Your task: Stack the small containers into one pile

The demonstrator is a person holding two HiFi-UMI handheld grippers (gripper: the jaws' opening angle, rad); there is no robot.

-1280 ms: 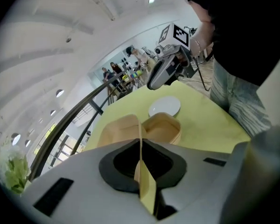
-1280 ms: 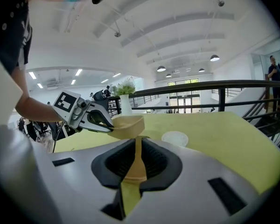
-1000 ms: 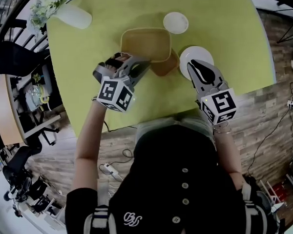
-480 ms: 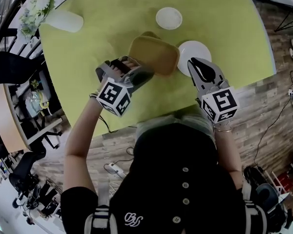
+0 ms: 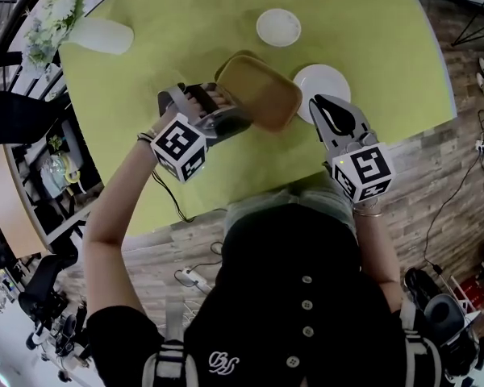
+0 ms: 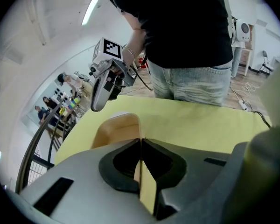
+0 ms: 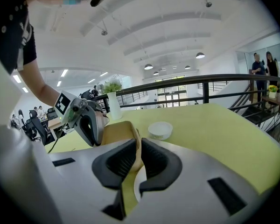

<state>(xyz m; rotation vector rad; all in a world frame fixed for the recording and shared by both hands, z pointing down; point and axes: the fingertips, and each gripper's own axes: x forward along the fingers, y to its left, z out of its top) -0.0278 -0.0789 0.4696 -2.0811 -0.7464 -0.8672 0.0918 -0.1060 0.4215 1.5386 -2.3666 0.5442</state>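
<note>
Head view shows the left tongs (image 5: pixel 232 119) clamped shut on the rim of the tan container (image 5: pixel 258 91) — in the left gripper view the thin wall sits pinched between the pads. A second ago that container lay mouth-up on the tabletop (image 5: pixel 185 22). Now it is tipped over, a plain flat face toward the camera, its right end close to the white dish (image 5: pixel 327 79). The left tongs' marker cube has rolled with it. The right tongs (image 5: pixel 321 106) have kept their place at the dish's near edge, closed to a narrow slit — the dish's rim shows there, but whether it is pinched I cannot tell. A small white bowl (image 5: pixel 278 27) stands apart, farther back.
</note>
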